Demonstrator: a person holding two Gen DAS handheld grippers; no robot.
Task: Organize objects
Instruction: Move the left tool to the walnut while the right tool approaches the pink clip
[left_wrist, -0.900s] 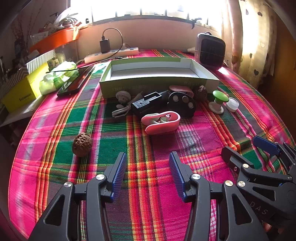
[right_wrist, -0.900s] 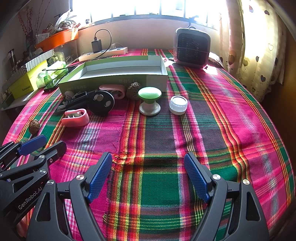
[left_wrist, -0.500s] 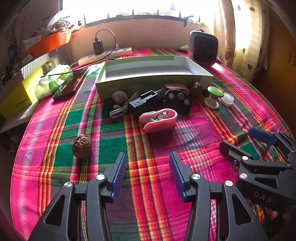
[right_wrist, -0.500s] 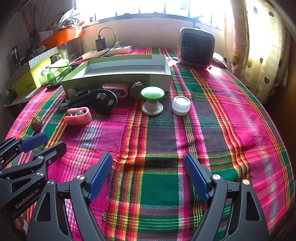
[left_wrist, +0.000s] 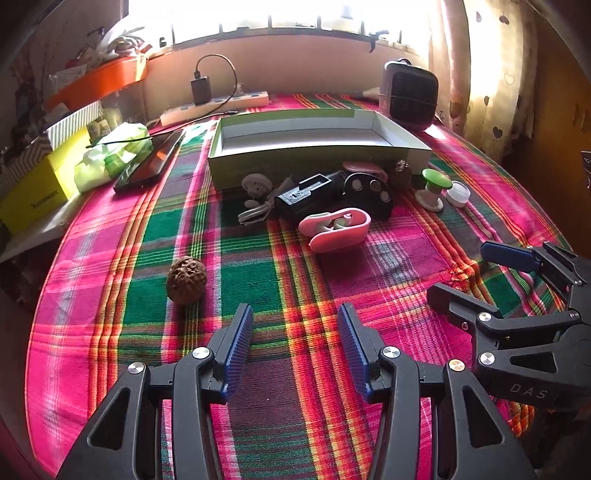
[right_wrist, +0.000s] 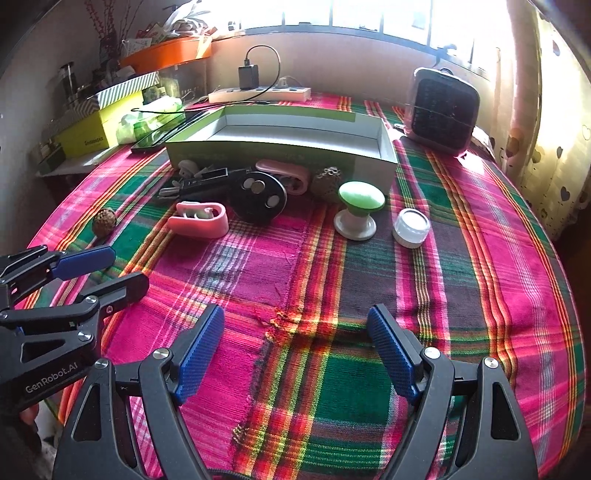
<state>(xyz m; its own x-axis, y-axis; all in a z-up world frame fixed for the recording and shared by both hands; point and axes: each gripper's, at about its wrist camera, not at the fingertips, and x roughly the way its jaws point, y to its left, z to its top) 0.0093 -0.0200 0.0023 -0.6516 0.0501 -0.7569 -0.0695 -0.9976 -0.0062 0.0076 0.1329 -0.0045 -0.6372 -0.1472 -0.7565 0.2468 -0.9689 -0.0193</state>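
Two claws are held low over the near part of the tabletop (right_wrist: 480, 229), both spread wide and grasping nothing: the left claw (left_wrist: 295, 347) and the right claw (right_wrist: 295, 349), side by side and apart. Only bare plaid cloth (left_wrist: 258, 284) is seen between each pair of blue pads. Much free cloth is left ahead of the right claw, and the whole right side of the tabletop is unoccupied up to its rounded edge. Ahead of the left claw, a brown walnut (left_wrist: 185, 280) lies alone, just left of its line. Further out, the loose things are gathered in a row against the near wall of an open green box (right_wrist: 258, 155), whose inside looks bare: a pink clip (right_wrist: 199, 219), a black disc (right_wrist: 258, 195), a black charger (left_wrist: 306, 192), a white cord bundle (left_wrist: 255, 206), a second pink clip (right_wrist: 284, 171), a second walnut (right_wrist: 327, 177), a green knob (right_wrist: 360, 210) and a white lid (right_wrist: 411, 227). Behind the box, a small heater (right_wrist: 441, 110) and a power strip (right_wrist: 258, 95) are set near the far wall. A phone (left_wrist: 147, 166) and a yellow box (left_wrist: 37, 192) are seen at the left edge, and a curtain (right_wrist: 546, 129) at the right.
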